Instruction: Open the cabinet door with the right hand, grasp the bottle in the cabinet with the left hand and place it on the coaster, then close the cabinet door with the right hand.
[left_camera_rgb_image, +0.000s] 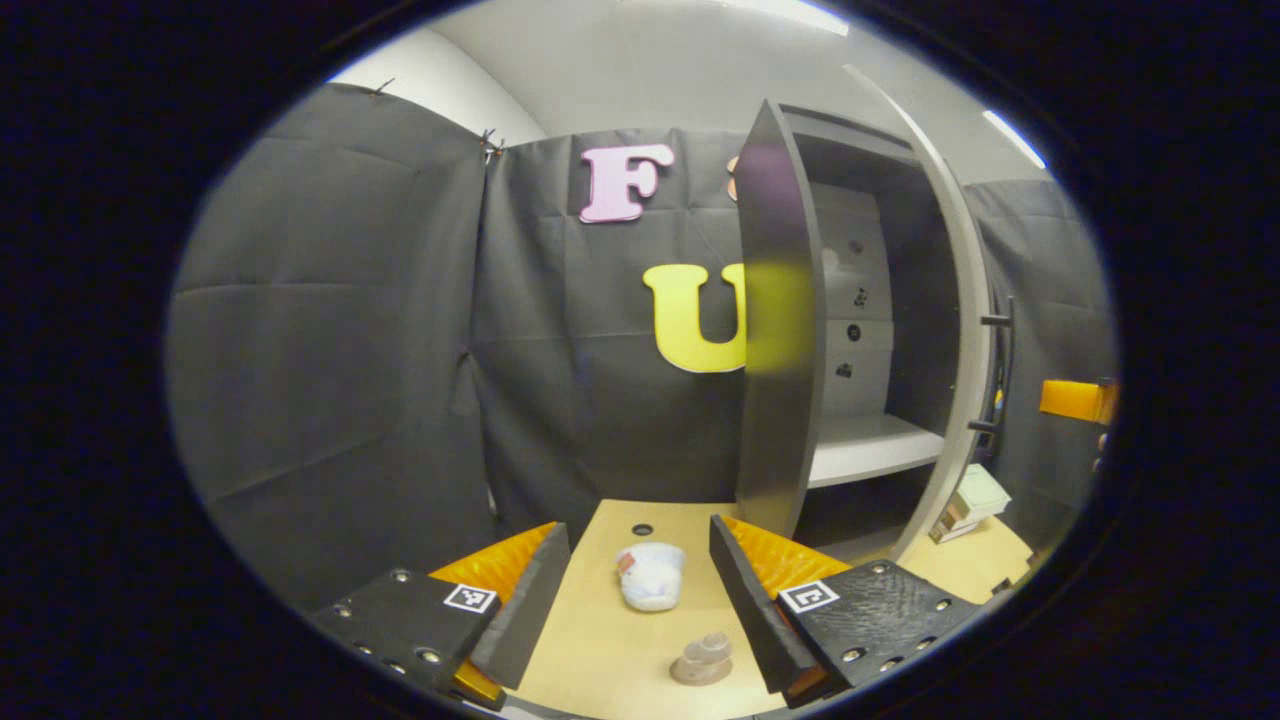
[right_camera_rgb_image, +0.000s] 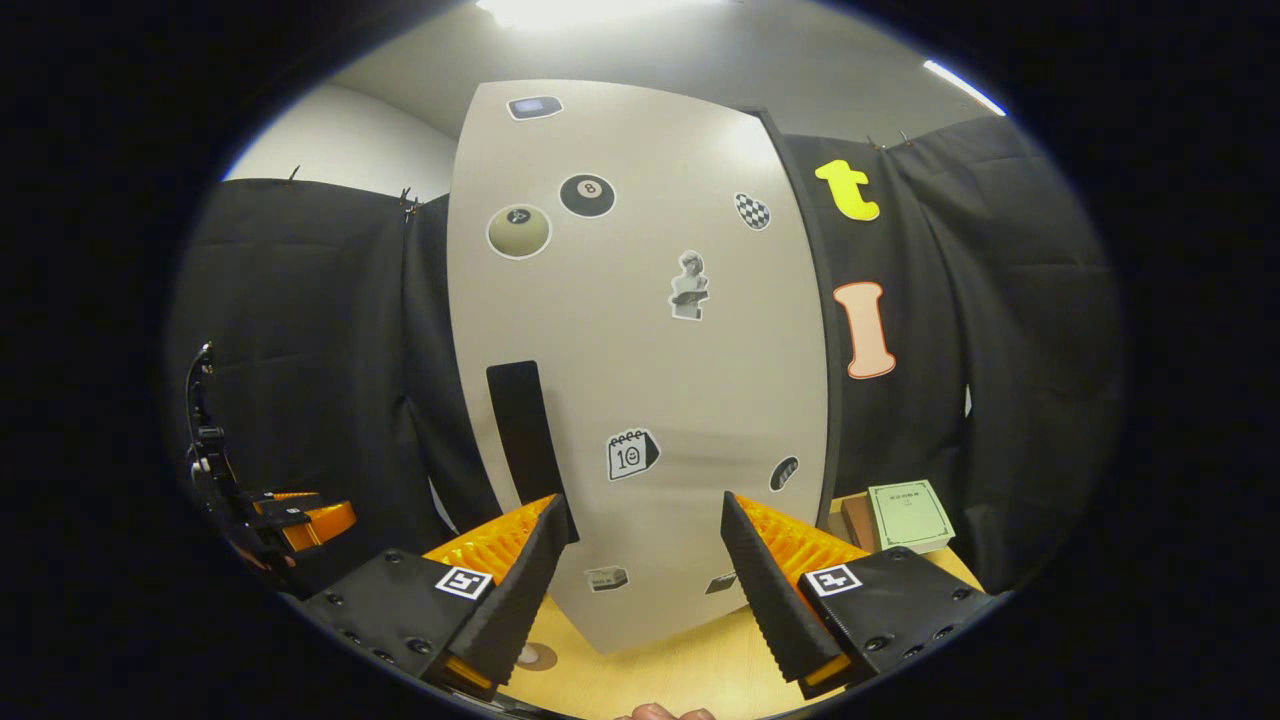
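Note:
The cabinet (left_camera_rgb_image: 870, 445) stands with its door swung wide, and its white shelf is bare. A small white bottle (left_camera_rgb_image: 650, 577) sits on the wooden table (left_camera_rgb_image: 600, 650), just past my left gripper (left_camera_rgb_image: 638, 535), which is open and apart from it. I cannot tell whether a coaster lies under the bottle. The light door's edge (left_camera_rgb_image: 965, 300) carries a black handle (left_camera_rgb_image: 1003, 370). In the right gripper view the door's sticker-covered face (right_camera_rgb_image: 640, 350) and dark handle (right_camera_rgb_image: 525, 440) are close ahead. My right gripper (right_camera_rgb_image: 642, 505) is open before the door, touching nothing.
A small brown object (left_camera_rgb_image: 702, 660) lies on the table near my left fingers, and a round hole (left_camera_rgb_image: 642, 529) sits farther back. Books (right_camera_rgb_image: 905, 515) are stacked right of the cabinet. A round disc (right_camera_rgb_image: 535, 656) shows beneath my right gripper. The other gripper (right_camera_rgb_image: 290, 520) is at far left.

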